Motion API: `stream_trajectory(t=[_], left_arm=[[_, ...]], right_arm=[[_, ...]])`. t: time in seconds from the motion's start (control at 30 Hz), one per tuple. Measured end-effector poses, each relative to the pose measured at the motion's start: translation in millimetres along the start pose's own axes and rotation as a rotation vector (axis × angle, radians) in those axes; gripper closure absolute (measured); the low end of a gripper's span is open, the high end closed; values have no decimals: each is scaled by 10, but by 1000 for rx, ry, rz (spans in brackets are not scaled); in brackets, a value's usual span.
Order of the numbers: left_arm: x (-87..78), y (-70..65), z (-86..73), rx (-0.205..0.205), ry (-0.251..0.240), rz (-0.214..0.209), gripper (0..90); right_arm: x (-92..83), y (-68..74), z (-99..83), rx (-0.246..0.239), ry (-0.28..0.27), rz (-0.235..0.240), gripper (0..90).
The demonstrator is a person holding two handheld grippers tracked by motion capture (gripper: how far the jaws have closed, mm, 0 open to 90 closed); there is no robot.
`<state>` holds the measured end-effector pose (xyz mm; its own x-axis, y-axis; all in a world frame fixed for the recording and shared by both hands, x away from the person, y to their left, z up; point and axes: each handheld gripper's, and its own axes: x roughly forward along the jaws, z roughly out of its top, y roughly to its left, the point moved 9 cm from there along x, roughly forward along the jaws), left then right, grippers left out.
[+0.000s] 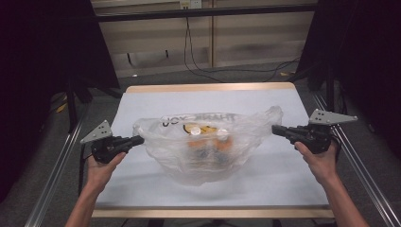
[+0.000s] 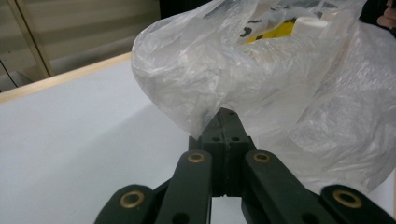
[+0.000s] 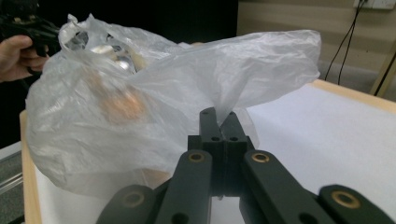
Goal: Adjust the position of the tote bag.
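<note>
Both hands are holding claws: left claw (image 1: pixel 137 140) and right claw (image 1: pixel 278 130) are pinching the plastic bag (image 1: pixel 208 146) mid-bench. Pulling apart might rip it, spilling the bottles (image 1: pixel 208 137).

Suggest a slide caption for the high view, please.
Left gripper and right gripper pinch opposite edges of a plastic bag.

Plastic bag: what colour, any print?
Translucent white plastic bag with black lettering near its rim, seen reversed; clearest in the high view.
</note>
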<state>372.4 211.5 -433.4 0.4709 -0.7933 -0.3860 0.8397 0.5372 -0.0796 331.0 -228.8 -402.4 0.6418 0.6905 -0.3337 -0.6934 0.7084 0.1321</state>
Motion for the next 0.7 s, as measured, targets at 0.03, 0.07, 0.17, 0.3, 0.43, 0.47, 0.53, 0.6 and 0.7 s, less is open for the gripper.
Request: stream_trajectory(t=[0.03,0.07,0.17,0.3,0.43,0.47,0.53,0.6,0.7], left_arm=[[32,-4,-11,-1,7,3,900],[53,-11,-31,5,25,1,900],[93,-25,-70,19,47,-6,900],[138,-39,-119,14,62,-12,900],[218,-30,-184,16,93,-9,900],[241,-30,-211,20,110,-10,900],[284,-39,-267,27,141,-11,900],[313,-38,-312,39,162,-8,900],[337,-44,-352,33,177,-12,900]], right_arm=[[16,-10,-31,1,11,-2,900],[37,-15,-69,5,24,-2,900],[75,-22,-151,5,51,-4,900],[92,-40,-235,12,73,-5,900],[133,-65,-358,24,107,-10,900],[146,-71,-379,21,115,-7,900],[186,-83,-435,19,136,-11,900],[215,-80,-475,19,151,-8,900],[236,-75,-516,18,166,-3,900]])
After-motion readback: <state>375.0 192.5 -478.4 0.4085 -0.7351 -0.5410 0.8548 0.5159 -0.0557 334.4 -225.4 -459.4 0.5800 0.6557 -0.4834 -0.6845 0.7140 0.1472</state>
